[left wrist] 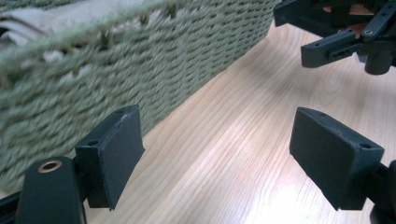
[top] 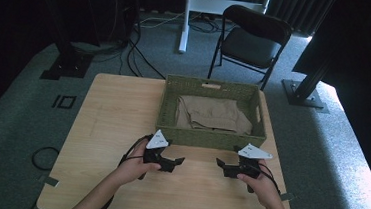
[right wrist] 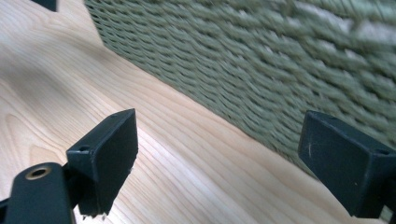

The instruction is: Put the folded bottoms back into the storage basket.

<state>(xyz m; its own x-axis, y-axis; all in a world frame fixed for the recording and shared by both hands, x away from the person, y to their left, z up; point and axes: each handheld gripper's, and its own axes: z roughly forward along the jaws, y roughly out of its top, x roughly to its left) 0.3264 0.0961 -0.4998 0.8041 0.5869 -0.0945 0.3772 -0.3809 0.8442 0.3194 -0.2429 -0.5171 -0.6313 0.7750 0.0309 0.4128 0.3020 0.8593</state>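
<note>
High view: left gripper [top: 178, 161], jaws released and bare, rests on the pale wood table [top: 107, 113] before a green woven basket [top: 211, 136] holding folded tan cloth [top: 213, 114], partly hidden by its wall. Right gripper [top: 222, 163] likewise spread; dark room, folding chair [top: 251, 39] behind.

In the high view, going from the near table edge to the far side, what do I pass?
Both hand-held tools, left tool and right tool, side by side → green woven basket holding folded tan cloth → bare table → black folding chair.
</note>
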